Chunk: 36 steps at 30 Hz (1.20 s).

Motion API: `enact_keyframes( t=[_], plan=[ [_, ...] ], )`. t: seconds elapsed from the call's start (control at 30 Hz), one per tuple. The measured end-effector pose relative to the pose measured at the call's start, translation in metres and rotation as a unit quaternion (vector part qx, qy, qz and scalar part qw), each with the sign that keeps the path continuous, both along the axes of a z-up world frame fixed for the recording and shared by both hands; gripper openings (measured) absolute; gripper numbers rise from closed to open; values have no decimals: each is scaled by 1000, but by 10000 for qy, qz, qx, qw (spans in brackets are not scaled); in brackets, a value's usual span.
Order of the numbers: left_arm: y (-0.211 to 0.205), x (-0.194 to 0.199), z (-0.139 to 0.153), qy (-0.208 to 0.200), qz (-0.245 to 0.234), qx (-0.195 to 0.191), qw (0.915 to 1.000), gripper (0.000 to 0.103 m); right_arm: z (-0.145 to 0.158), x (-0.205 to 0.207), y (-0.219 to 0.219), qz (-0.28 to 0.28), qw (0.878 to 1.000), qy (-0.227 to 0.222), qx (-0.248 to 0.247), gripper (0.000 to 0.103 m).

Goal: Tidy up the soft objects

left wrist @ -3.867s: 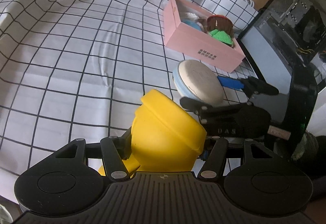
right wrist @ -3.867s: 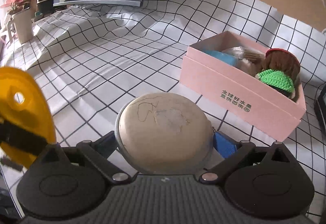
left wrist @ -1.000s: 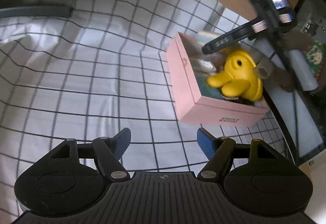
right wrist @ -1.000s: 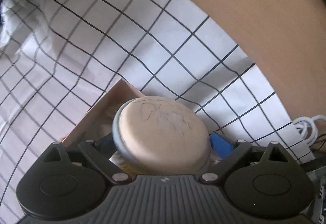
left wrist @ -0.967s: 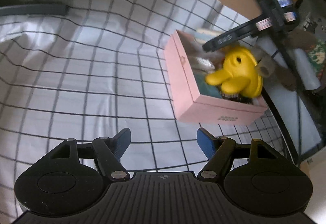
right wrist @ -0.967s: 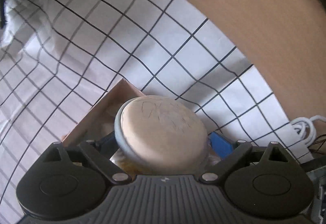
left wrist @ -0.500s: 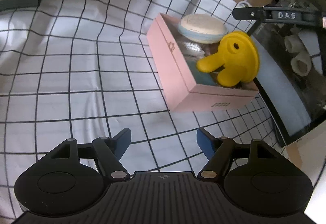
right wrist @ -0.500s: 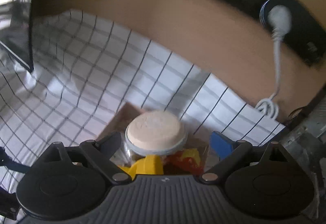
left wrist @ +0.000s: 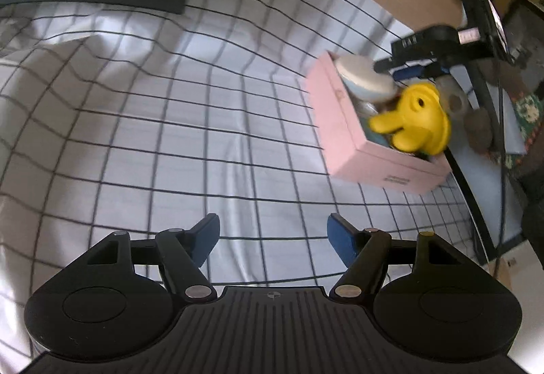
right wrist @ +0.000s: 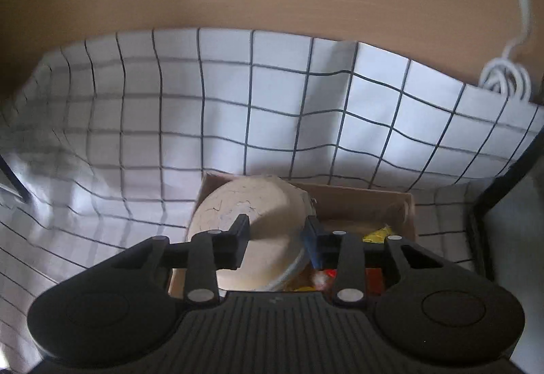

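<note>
"Where did the jaws stand?"

"The left gripper [left wrist: 273, 239] was spread and bare over the checked cloth [left wrist: 204, 135]. The right gripper [right wrist: 277, 236] was closing above the round cushion [right wrist: 251, 224], gripping nothing."

"And the cushion?"

"Tilted on the pink box [left wrist: 343, 149] beside the yellow toy [left wrist: 413, 117]. A nudge might have tipped it out."

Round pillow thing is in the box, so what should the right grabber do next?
Probably lift the right gripper clear of the pink box: the round cushion already rests inside, and the closing jaws seem to pinch nothing.
</note>
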State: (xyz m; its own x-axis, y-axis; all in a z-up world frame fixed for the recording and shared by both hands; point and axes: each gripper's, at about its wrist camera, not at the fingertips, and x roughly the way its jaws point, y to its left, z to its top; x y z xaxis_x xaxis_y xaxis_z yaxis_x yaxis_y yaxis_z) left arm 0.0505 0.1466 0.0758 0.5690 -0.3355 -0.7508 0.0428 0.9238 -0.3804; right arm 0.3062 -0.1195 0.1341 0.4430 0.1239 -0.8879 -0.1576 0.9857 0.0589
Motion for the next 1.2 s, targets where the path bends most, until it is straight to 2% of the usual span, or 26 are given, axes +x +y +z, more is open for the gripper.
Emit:
enact_keyframes(
  t=[0.07,0.13,0.17,0.2,0.3,0.37,0.47,0.53,0.6,0.67,0.73,0.8,0.87,0.93,1.03,1.13,1.2],
  plan=[
    [-1,-2,0,17,27,-26,10000,75,3,-2,2,169,9998,-117,-57,35],
    [-9,-7,-1,-7,-22,61,10000,75,18,-13,-6,267,9984,-485,-71,36],
    [-13,-9,-2,-26,-32,110,9999,75,29,-23,-11,344,9967,-733,-41,44],
    [-18,-11,-4,-33,-23,165,9999,75,40,-36,-16,471,9943,-960,-20,55],
    [-40,-17,-11,-117,-77,315,9994,75,69,-86,-37,703,9843,-1618,-53,74],
    [-57,-23,-15,-221,-106,425,9988,75,77,-128,-52,786,9780,-1933,-40,82],
    [-86,-29,-25,-326,-180,683,9970,75,61,-192,-74,793,9742,-2110,51,83],
    [-105,-32,-33,-333,-165,941,9949,75,38,-227,-84,502,9781,-2018,-2,83],
    [-120,-36,-41,-350,-140,1036,9939,77,7,-249,-92,143,9866,-1626,5,83],
    [-133,-40,-44,-504,-125,1264,9906,79,-21,-261,-96,59,9929,-1185,71,83],
    [-144,-41,-47,-584,-146,1448,9876,84,-41,-270,-95,77,9951,-980,79,83],
    [-154,-40,-51,-653,-208,1581,9850,96,-51,-275,-93,23,9956,-939,22,83],
    [-164,-41,-56,-724,-231,1771,9812,100,-58,-271,-92,-11,9960,-890,26,83],
    [-171,-40,-57,-767,-155,1892,9788,100,-61,-265,-92,-82,9968,-795,50,83],
    [-167,-36,-57,-797,73,1765,9810,100,-67,-257,-93,-209,9967,-787,50,83],
    [-167,-30,-61,-879,226,1974,9761,100,-74,-253,-94,-343,9957,-854,56,90],
    [-168,-28,-62,-947,313,2017,9744,101,-77,-251,-92,-425,9951,-888,-105,103]
  ],
)
